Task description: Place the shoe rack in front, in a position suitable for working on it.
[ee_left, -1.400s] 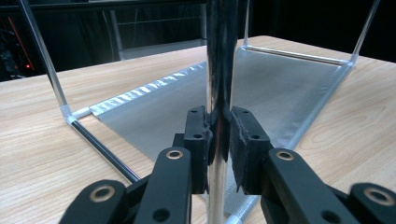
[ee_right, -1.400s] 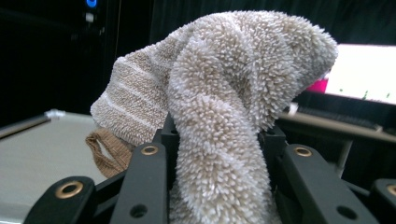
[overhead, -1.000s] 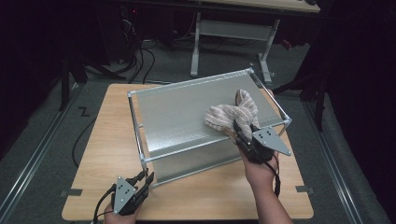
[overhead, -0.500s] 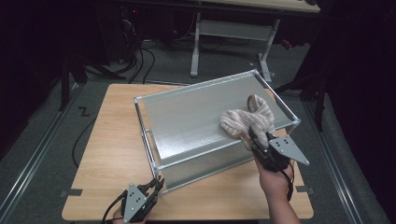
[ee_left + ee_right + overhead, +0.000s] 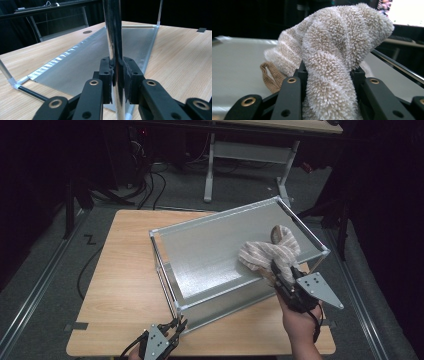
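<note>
Tabletop (image 5: 120, 270) of pale wood spans the middle of the high view, and on it sits a metal-framed rack (image 5: 215, 255) with a grey ribbed panel, running from the centre toward the upper right of the frame. Its chrome corner post (image 5: 115, 37) rises straight up the middle of the left gripper view, where the left gripper (image 5: 117, 72) is clenched on it, both pads pressed against the tube. In the high view that left gripper (image 5: 172, 327) sits at the bottom centre, at the rack's near corner.

Next in size is the striped terry cloth (image 5: 270, 252), bunched on the panel at centre right, just above the right gripper (image 5: 276, 270), which comes up from the lower right with the person's hand (image 5: 300, 322) behind it. In the right gripper view the cloth (image 5: 332, 62) bulges up out of the right gripper (image 5: 328, 75), whose jaws grasp it on both sides (its tan hem loop (image 5: 270, 77) hangs at the lower left). The cloth rests on the panel.
</note>
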